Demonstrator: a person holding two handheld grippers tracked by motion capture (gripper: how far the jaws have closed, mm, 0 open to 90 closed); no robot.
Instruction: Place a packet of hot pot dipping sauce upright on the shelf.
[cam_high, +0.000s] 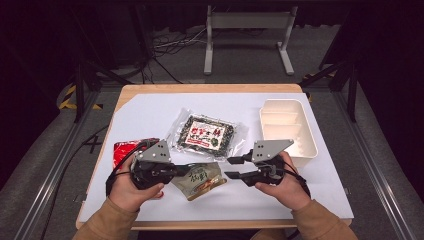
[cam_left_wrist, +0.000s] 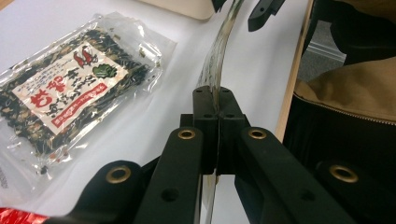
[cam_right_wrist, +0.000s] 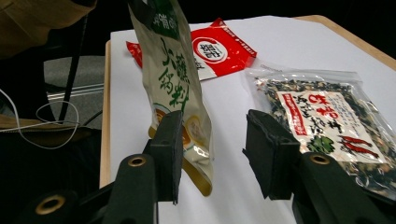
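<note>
From the high view, the left hand-held gripper (cam_high: 172, 170) clamps one edge of a flat beige-and-green foil seasoning sachet (cam_high: 199, 181), held just above the white-covered bench (cam_high: 150, 112). The right hand-held gripper (cam_high: 235, 167) hangs just beside the sachet's far end, jaws parted and empty. A clear bag of dark dried seaweed (cam_high: 207, 134), a red sachet (cam_high: 125, 149) and a cream plastic divided tray (cam_high: 288, 131) lie around.

In the left gripper view, the jaws are pressed tight on the sachet (cam_left_wrist: 215, 60), seen edge-on.

In the right gripper view, the sachet (cam_right_wrist: 175, 88) hangs ahead of the half-open jaws, closer to the left one. Closing off-centre could crumple or knock it, and a pull against the other grip might tear it.
</note>
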